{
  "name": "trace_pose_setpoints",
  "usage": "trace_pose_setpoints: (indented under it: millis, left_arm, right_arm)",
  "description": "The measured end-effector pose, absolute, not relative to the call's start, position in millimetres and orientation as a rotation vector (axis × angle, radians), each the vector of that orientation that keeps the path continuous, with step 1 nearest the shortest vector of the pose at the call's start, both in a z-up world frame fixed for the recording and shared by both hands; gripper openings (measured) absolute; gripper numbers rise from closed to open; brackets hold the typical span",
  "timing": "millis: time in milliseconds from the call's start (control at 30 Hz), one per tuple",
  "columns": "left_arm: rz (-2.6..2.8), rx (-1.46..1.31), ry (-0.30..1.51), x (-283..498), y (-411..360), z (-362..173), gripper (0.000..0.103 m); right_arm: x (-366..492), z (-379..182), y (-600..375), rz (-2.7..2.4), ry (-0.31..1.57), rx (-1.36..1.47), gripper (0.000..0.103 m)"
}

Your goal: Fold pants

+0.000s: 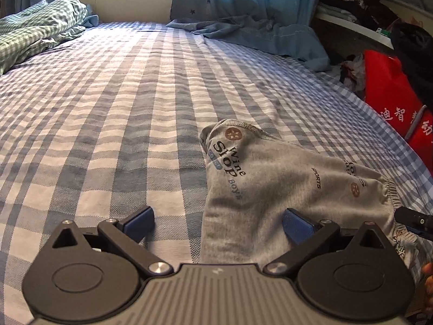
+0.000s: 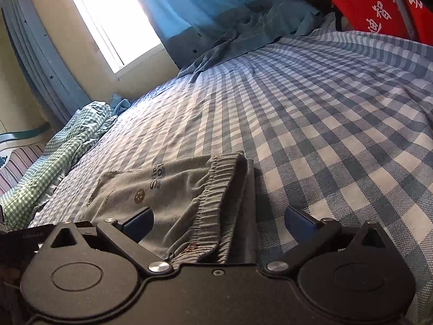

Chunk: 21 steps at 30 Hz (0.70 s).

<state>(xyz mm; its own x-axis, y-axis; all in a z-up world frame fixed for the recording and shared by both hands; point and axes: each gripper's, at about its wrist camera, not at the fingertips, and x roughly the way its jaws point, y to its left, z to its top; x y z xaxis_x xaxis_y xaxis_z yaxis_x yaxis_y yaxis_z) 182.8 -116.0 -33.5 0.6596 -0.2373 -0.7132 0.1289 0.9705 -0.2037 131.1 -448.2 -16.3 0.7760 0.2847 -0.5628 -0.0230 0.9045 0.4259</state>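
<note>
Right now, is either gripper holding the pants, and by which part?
Nothing is held. The left gripper and right gripper are both open over the grey pants.

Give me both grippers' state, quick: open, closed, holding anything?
Left gripper: open, holding nothing, over the gray pants.
Right gripper: open, holding nothing, over the pants' waistband.

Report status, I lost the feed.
Left gripper open, right gripper open. Pants lying rumpled on bed, ungripped. Nothing in the way.
</note>
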Motion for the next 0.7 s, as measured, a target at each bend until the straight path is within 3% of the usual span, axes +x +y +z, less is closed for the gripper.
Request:
trace_pose_setpoints:
  millis: [200,367,500,633,700]
  left_arm:
    - [-0.261,-0.109,0.878,177,-123,-26,0.103]
    - [-0.322,-0.146,0.891,174,-117,-24,0.084]
    - [-0.304,-0.209,0.899,179,-105,-26,0.063]
    - [-0.295,-0.239,0.907,181,-97,-26,0.050]
    - [-0.302,-0.234,0.904,179,-98,-26,0.041]
  right_arm:
    - [126,-19,-445,0.180,0.643,0.474,0.102]
    - [122,-19,-445,0.213,0.638,0.538,0.101]
    - [123,-17,-446,0.220,0.669,0.547,0.085]
    - [123,-14,-438,0.176,0.687,0.459,0.069]
    - [120,-13,-431,0.136,0.691,0.398,0.051]
